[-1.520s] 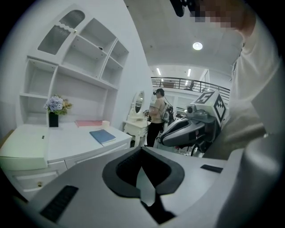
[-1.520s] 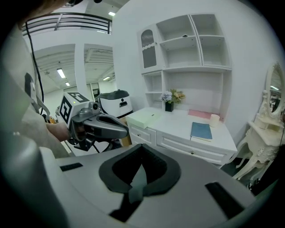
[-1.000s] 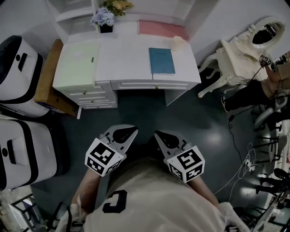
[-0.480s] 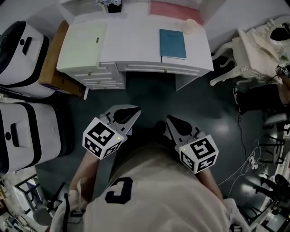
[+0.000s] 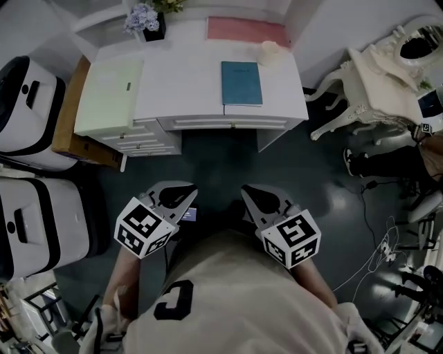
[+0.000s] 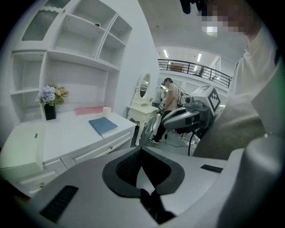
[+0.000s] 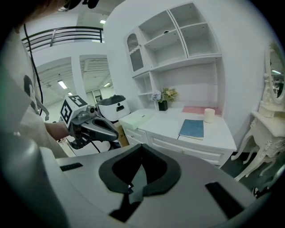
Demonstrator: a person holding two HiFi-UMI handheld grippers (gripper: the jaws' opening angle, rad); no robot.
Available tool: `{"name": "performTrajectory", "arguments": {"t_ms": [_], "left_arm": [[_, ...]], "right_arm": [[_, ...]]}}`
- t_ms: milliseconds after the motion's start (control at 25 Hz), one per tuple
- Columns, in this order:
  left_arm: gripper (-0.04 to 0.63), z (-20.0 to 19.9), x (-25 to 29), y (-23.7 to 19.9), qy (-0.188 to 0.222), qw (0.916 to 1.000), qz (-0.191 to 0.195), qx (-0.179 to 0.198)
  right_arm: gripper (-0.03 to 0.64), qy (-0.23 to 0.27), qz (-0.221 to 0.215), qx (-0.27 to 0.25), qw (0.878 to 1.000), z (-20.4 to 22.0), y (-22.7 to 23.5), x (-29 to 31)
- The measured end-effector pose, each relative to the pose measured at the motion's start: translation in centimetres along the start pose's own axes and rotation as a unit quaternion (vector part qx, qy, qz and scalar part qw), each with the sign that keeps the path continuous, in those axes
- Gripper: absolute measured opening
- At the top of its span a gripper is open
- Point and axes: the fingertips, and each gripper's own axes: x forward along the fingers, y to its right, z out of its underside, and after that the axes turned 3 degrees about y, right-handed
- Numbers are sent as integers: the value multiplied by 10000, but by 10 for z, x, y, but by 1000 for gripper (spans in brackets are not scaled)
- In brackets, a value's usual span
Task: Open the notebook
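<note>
A closed blue notebook (image 5: 241,83) lies flat on the right half of the white desk (image 5: 194,86); it also shows in the left gripper view (image 6: 103,125) and the right gripper view (image 7: 192,128). My left gripper (image 5: 177,196) and right gripper (image 5: 256,198) hover side by side over the dark floor, well short of the desk's front edge. Both point toward the desk. In their own views the left gripper (image 6: 141,149) and the right gripper (image 7: 142,149) each have their jaws together with nothing between them.
On the desk are a pale green box (image 5: 109,95) at the left, a pink book (image 5: 247,31), a cream candle (image 5: 269,52) and a flower vase (image 5: 144,21). White machines (image 5: 28,104) and a cardboard box (image 5: 68,128) stand left; an ornate white chair (image 5: 367,83) and floor cables (image 5: 377,249) right.
Both grippers have drifted a little over the floor in front of the person, still shut and empty. The head view has swayed. The notebook has not moved.
</note>
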Motion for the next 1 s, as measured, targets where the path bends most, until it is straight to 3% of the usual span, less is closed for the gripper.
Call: {"name": "performTrajectory", "arguments": {"t_ms": [240,560,1000], "left_arm": [[14,-6,21,1,-134,9995,-265,130],[14,-27,53,-1,45,9975,-696,100],[14,-60,114,18,107,9965,-808,181]], "right_arm": [[21,91,-106,19,9999,-7,25,-7],[21,196,-165,-127,9996,-13,56,-17],[21,332,-136,-143,9993,-12,115,-47]]}}
